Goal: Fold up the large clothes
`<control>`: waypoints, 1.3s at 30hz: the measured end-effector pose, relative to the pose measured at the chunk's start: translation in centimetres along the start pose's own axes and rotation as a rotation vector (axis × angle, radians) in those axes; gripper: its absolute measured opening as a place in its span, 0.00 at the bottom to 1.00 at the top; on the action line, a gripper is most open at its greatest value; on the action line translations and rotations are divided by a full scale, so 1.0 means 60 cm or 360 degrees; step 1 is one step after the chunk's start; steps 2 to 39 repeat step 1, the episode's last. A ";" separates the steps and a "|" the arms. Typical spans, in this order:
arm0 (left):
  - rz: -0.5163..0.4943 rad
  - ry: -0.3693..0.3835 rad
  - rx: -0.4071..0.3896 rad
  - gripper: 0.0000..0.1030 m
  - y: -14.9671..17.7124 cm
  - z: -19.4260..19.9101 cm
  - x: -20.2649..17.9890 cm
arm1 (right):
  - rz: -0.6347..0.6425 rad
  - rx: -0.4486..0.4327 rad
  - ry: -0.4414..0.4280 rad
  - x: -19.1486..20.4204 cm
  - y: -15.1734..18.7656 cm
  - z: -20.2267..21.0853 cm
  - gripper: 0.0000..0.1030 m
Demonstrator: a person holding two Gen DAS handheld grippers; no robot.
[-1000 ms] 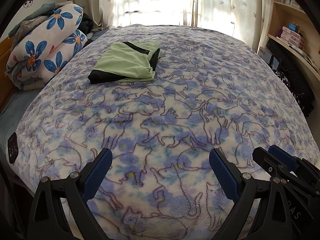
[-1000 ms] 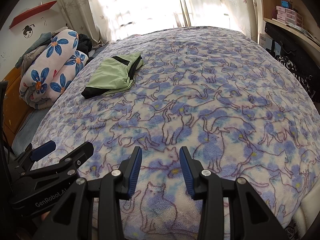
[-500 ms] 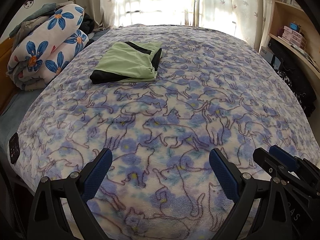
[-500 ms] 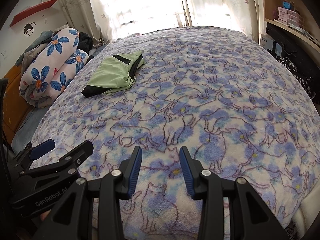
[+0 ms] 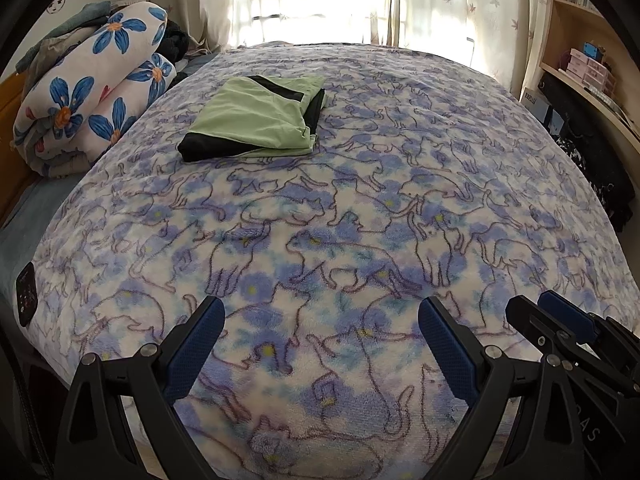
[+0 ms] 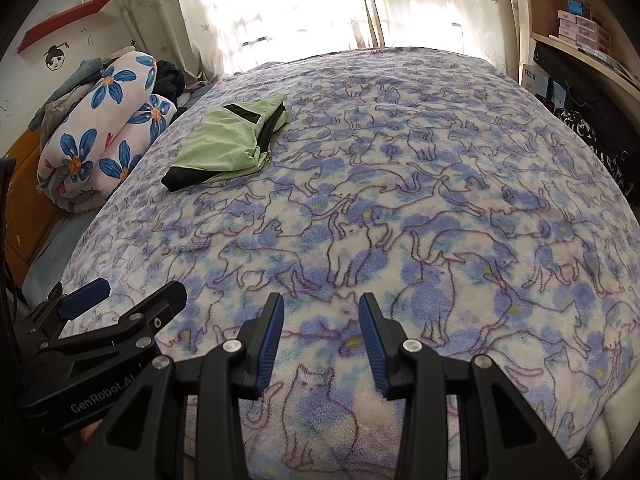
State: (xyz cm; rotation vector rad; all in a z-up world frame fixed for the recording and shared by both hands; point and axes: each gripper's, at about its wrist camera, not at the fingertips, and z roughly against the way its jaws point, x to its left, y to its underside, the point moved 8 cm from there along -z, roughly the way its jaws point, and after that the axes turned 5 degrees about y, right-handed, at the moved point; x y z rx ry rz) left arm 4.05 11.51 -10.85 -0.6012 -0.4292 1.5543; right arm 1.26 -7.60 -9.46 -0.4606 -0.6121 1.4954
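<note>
Garment (image 5: 256,118): lay folded on bed (image 5: 440,152), eleven o'clock, far from both claws. Left claw (image 5: 320,344), right claw (image 6: 320,340): gaped empty. Risk: long reach; blanket pile snagged with garment, fold undone.

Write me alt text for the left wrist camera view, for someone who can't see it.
A folded green and black garment lies on a bed covered by a blue cat-print fleece blanket, far from the open, empty left gripper in the foreground. A rolled flower-print quilt sits at the bed's left edge, the right gripper shows at lower right, and bright curtains hang behind.
</note>
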 end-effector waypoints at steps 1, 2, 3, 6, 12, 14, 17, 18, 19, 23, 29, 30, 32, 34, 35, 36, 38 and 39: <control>0.0001 0.0001 0.0009 0.94 0.002 -0.001 0.003 | -0.0001 0.0010 0.0000 0.001 0.007 0.001 0.38; 0.0001 0.0001 0.0009 0.94 0.002 -0.001 0.003 | -0.0001 0.0010 0.0000 0.001 0.007 0.001 0.38; 0.0001 0.0001 0.0009 0.94 0.002 -0.001 0.003 | -0.0001 0.0010 0.0000 0.001 0.007 0.001 0.38; 0.0001 0.0001 0.0009 0.94 0.002 -0.001 0.003 | -0.0001 0.0010 0.0000 0.001 0.007 0.001 0.38; 0.0001 0.0001 0.0009 0.94 0.002 -0.001 0.003 | -0.0001 0.0010 0.0000 0.001 0.007 0.001 0.38; 0.0001 0.0001 0.0009 0.94 0.002 -0.001 0.003 | -0.0001 0.0010 0.0000 0.001 0.007 0.001 0.38; 0.0001 0.0001 0.0009 0.94 0.002 -0.001 0.003 | -0.0001 0.0010 0.0000 0.001 0.007 0.001 0.38; 0.0001 0.0001 0.0009 0.94 0.002 -0.001 0.003 | -0.0001 0.0010 0.0000 0.001 0.007 0.001 0.38; 0.0001 0.0001 0.0009 0.94 0.002 -0.001 0.003 | -0.0001 0.0010 0.0000 0.001 0.007 0.001 0.38; 0.0001 0.0001 0.0009 0.94 0.002 -0.001 0.003 | -0.0001 0.0010 0.0000 0.001 0.007 0.001 0.38; 0.0001 0.0001 0.0009 0.94 0.002 -0.001 0.003 | -0.0001 0.0010 0.0000 0.001 0.007 0.001 0.38; 0.0001 0.0001 0.0009 0.94 0.002 -0.001 0.003 | -0.0001 0.0010 0.0000 0.001 0.007 0.001 0.38; 0.0001 0.0001 0.0009 0.94 0.002 -0.001 0.003 | -0.0001 0.0010 0.0000 0.001 0.007 0.001 0.38; 0.0001 0.0001 0.0009 0.94 0.002 -0.001 0.003 | -0.0001 0.0010 0.0000 0.001 0.007 0.001 0.38; 0.0001 0.0001 0.0009 0.94 0.002 -0.001 0.003 | -0.0001 0.0010 0.0000 0.001 0.007 0.001 0.38; 0.0001 0.0001 0.0009 0.94 0.002 -0.001 0.003 | -0.0001 0.0010 0.0000 0.001 0.007 0.001 0.38; 0.0001 0.0001 0.0009 0.94 0.002 -0.001 0.003 | -0.0001 0.0010 0.0000 0.001 0.007 0.001 0.38; 0.0001 0.0001 0.0009 0.94 0.002 -0.001 0.003 | -0.0001 0.0010 0.0000 0.001 0.007 0.001 0.38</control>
